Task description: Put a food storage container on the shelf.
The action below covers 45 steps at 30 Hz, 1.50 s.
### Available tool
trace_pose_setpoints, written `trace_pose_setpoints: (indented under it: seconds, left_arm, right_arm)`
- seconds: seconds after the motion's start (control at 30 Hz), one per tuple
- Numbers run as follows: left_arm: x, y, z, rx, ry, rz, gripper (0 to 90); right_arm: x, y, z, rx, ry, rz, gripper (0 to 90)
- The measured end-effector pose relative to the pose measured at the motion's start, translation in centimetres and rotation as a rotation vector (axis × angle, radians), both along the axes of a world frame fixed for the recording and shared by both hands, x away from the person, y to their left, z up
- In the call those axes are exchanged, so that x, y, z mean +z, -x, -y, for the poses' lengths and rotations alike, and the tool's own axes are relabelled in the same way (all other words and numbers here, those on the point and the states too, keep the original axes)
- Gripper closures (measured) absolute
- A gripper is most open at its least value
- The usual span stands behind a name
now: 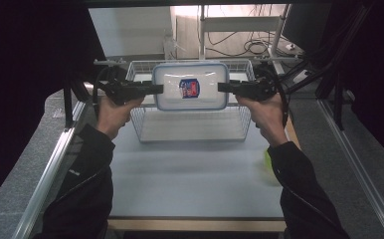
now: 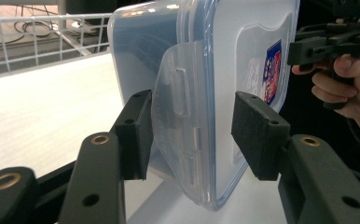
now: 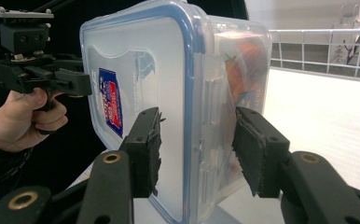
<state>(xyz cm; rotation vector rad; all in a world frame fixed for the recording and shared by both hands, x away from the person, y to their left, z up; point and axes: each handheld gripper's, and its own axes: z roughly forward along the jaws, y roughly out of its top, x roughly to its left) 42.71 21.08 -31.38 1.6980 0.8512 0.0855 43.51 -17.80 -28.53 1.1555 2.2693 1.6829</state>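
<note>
A clear plastic container [image 1: 205, 84] with a blue-rimmed lid and a red-and-blue label hangs level above the white wire basket [image 1: 190, 140]. My left gripper [image 1: 157, 88] is shut on its left end and my right gripper [image 1: 222, 87] on its right end. In the left gripper view the pads [image 2: 136, 135] clamp the side latch of the container [image 2: 225, 70], with the other gripper [image 2: 304, 46] at its far end. In the right gripper view the jaws [image 3: 197, 149] pinch the latched edge of the container [image 3: 141, 70], and something orange shows inside it.
The basket stands at the back middle of the pale table [image 1: 190, 184], with its floor bare under the container. A yellow-green object [image 1: 268, 162] lies by the right sleeve. Metal rails run along both table sides, and cables and a rack stand behind the basket.
</note>
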Motion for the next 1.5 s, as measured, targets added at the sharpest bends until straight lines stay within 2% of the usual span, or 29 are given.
trace_pose_setpoints:
  seconds: [0.2, 0.53, 0.63, 0.77, 0.83, 0.87, 0.9, 0.97, 1.17, 1.27, 1.33, 1.37, 1.4, 1.43, 1.47, 1.5]
  left_arm:
    - [0.1, -1.7, 0.1, 0.015, -0.006, -0.014, 49.2]
    - [-0.4, -3.0, 0.2, 0.048, -0.001, -0.039, 49.1]
    - [-0.6, -3.0, 0.2, 0.059, -0.001, -0.042, 48.8]
    - [-0.8, -3.0, 0.2, 0.061, 0.001, -0.021, 48.6]
    - [-0.9, -2.9, 0.4, 0.069, -0.019, 0.005, 47.5]
    - [-0.9, -2.9, 0.4, 0.069, -0.019, 0.005, 46.6]
    - [-0.9, -2.8, 0.6, 0.076, -0.036, 0.027, 45.7]
    - [-1.0, -2.7, 0.6, 0.077, -0.037, 0.041, 45.2]
    - [-1.1, -2.7, 0.7, 0.095, -0.046, 0.061, 43.8]
    - [-1.2, -2.8, 0.8, 0.12, -0.091, 0.078, 42.2]
    - [-1.3, -2.8, 1.1, 0.129, -0.139, 0.088, 46.5]
    - [-1.3, -2.8, 1.1, 0.129, -0.139, 0.088, 47.2]
    - [-1.5, -2.9, 1.4, 0.137, -0.159, 0.087, 44.7]
    - [-1.5, -2.9, 1.4, 0.137, -0.159, 0.087, 47.0]
    - [-1.6, -3.0, 1.2, 0.145, -0.14, 0.086, 47.0]
    - [-1.7, -3.1, 1.1, 0.144, -0.121, 0.077, 49.6]
  right_arm:
    - [-0.2, -2.1, 0.0, -0.011, -0.02, -0.026, 52.4]
    - [-1.4, -4.6, 0.1, -0.01, -0.068, -0.076, 52.1]
    - [-1.6, -4.8, 0.1, -0.011, -0.069, -0.088, 52.0]
    - [-2.0, -5.4, 0.2, -0.004, -0.082, -0.095, 51.8]
    - [-2.0, -5.5, 0.2, -0.005, -0.085, -0.09, 51.7]
    - [-2.0, -5.5, 0.2, -0.005, -0.085, -0.09, 51.7]
    - [-2.1, -5.5, 0.2, -0.007, -0.089, -0.082, 51.4]
    - [-2.2, -5.5, 0.2, -0.008, -0.089, -0.075, 51.2]
    - [-2.1, -5.5, 0.0, -0.015, -0.074, -0.06, 50.5]
    - [-2.0, -5.4, -0.2, -0.022, -0.053, -0.043, 49.3]
    - [-2.0, -5.4, -0.3, -0.027, -0.032, -0.04, 46.6]
    - [-2.0, -5.4, -0.3, -0.027, -0.032, -0.04, 46.6]
    - [-2.1, -5.4, -0.4, -0.041, -0.026, -0.042, 43.3]
    - [-2.1, -5.4, -0.4, -0.041, -0.026, -0.042, 43.3]
    - [-2.1, -5.5, -0.3, -0.051, -0.027, -0.045, 42.3]
    - [-2.3, -5.8, -0.2, -0.06, -0.048, -0.06, 42.3]
